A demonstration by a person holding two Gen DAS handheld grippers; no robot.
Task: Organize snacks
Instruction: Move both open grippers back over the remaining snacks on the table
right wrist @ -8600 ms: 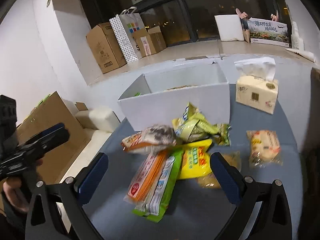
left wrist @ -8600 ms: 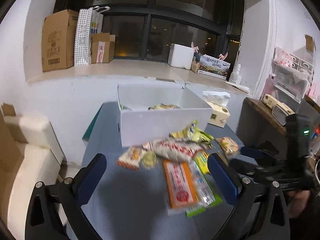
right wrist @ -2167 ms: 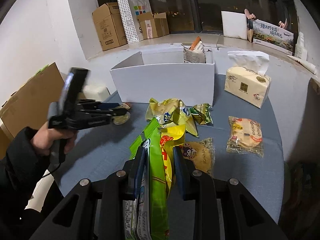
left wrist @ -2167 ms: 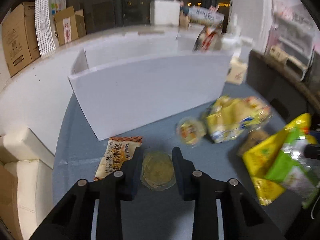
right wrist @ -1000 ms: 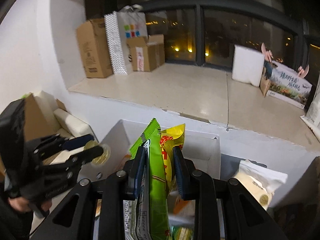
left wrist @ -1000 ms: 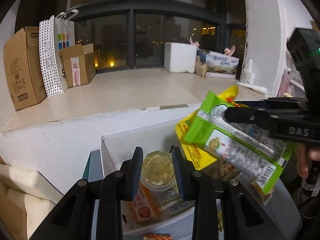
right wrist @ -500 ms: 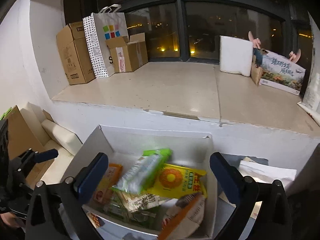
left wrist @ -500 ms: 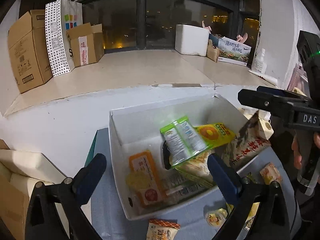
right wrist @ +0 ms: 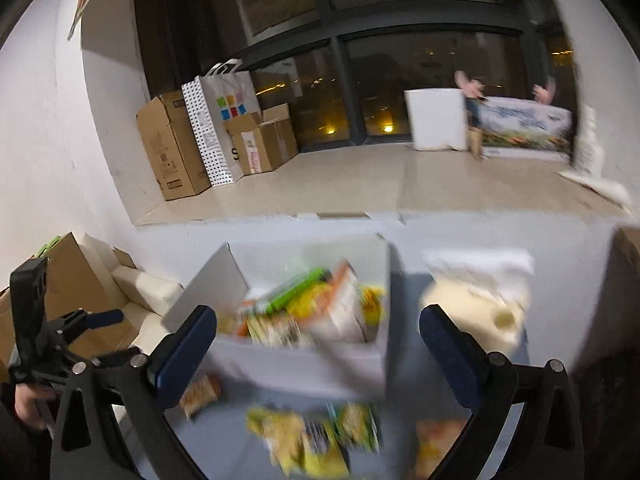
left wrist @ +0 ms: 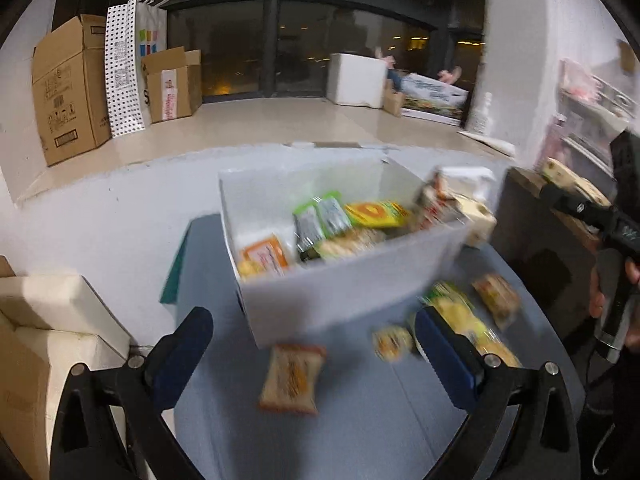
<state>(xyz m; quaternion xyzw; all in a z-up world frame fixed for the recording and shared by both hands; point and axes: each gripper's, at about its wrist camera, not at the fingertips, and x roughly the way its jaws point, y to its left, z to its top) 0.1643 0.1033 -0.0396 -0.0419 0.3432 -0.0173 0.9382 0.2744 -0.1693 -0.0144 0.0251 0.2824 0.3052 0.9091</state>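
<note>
Several snack packets lie loose on the blue table, at about six o'clock from the white box that holds the others. They look light, soft and crinkly, so a pinch across the flat middle seems safest. Both the left gripper and the right gripper stand spread wide with nothing between the fingers.

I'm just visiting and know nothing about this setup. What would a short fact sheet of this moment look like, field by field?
Setting: grey-blue table below a window ledge
Container: white box, open at the top, packets inside
In the box: orange packet, green packet, yellow packet
Still on the table: orange-and-white packet in front of the box, yellow bag to its right
Beside the box: tissue pack
Left gripper: open, holding nothing
Right gripper: open, holding nothing
</note>
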